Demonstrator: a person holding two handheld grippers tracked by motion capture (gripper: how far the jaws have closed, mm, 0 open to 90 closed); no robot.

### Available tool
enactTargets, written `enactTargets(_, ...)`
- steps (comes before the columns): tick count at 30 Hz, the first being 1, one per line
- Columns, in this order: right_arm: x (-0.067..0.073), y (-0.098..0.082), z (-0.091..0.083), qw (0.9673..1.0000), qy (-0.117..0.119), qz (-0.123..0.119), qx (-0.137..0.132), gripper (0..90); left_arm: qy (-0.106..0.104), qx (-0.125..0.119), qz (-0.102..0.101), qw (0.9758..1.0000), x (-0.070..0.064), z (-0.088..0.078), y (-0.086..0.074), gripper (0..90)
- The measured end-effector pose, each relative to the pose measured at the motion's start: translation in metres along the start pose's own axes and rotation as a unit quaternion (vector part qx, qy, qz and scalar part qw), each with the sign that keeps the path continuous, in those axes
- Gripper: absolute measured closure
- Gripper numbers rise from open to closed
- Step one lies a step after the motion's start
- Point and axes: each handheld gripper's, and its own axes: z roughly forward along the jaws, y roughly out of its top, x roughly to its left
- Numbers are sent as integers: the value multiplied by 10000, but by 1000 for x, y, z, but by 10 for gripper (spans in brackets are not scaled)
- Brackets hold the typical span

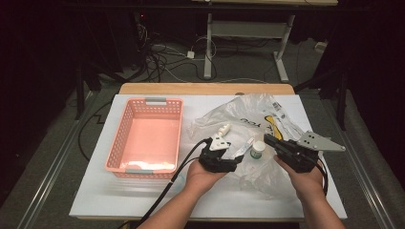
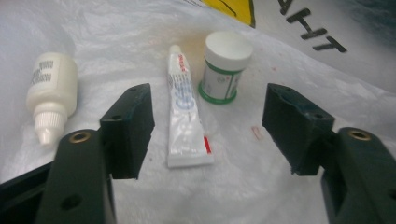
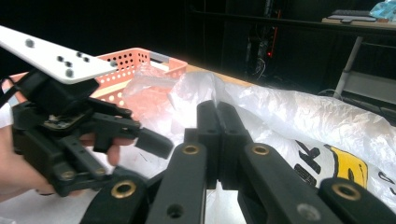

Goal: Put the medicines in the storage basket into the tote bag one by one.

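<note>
Tube (image 2: 187, 112) lies on the plastic bag (image 2: 280, 186) between my left claw's (image 2: 208, 133) spread, untouching jaws. My right claw (image 3: 218, 140) is pressed together, empty.

Plastic bag (image 2: 327, 28): black caps, upside down, "THA…" partly legible. Tube (image 2: 186, 112), dropper bottle (image 2: 51, 88), jar (image 2: 223, 70): print too small/blurred.

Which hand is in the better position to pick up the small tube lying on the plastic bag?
Probably the left. The left gripper has its jaws open with the tube lying between them, not yet touched. The right gripper is shut and, in the high view, sits farther away, to the right of the jar.
</note>
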Motion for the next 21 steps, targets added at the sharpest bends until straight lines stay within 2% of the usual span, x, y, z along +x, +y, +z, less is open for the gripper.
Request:
enactTargets(5,0,0,0,10000,5,-15,5,900,-106,161,-27,9998,-4,-12,-9,216)
enactTargets(11,1,-1,0,10000,-3,-6,25,900,-146,426,124,9989,-10,-28,-19,132)
enactTargets(14,2,-2,0,10000,-5,-9,45,900,-45,685,212,9974,-12,-31,-27,5)
enactTargets(18,1,-3,2,10000,-11,0,72,900,180,823,308,9960,-11,-31,-37,0)
enactTargets(20,1,-3,3,9999,-2,-21,100,900,282,1015,235,9942,-8,-28,-42,0)
enactTargets(21,2,-4,3,9999,3,-3,118,900,270,1083,207,9935,-6,-26,-43,0)
